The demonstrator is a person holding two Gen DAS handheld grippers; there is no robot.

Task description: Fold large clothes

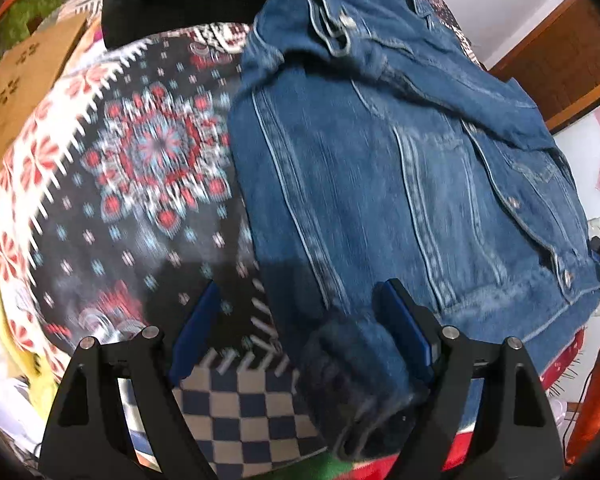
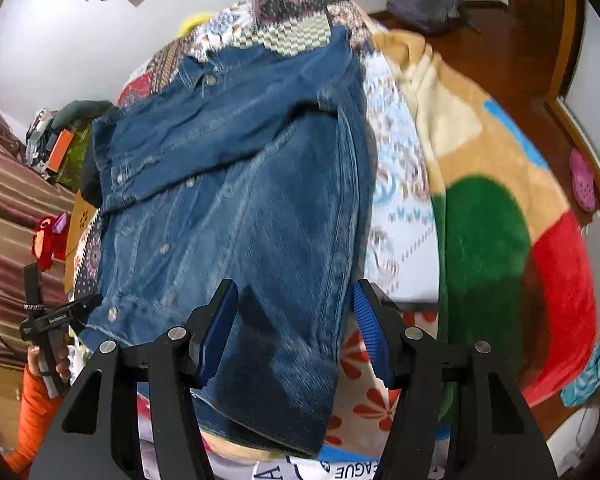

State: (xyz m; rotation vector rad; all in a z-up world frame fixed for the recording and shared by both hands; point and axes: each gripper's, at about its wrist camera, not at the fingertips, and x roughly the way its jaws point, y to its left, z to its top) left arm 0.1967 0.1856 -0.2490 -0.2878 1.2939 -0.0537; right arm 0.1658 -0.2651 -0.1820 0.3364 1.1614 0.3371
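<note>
Lying partly folded ahead of both gaping, empty tongs, left tongs (image 1: 300, 320) and right tongs (image 2: 296, 320), denim jacket (image 1: 400, 184) needs more folds on the bed (image 1: 140, 168).

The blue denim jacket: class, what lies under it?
The blue denim jacket lies on a patterned patchwork bedspread that shows around its edges. The part of the spread beneath the jacket is covered.

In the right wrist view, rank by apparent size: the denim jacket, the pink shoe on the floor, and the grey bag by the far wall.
1. Denim jacket, by far the largest.
2. Grey bag.
3. Pink shoe, smallest.
The bag lies farther from the camera and near the fisheye edge, so the order of bag and shoe is only as they look.
</note>
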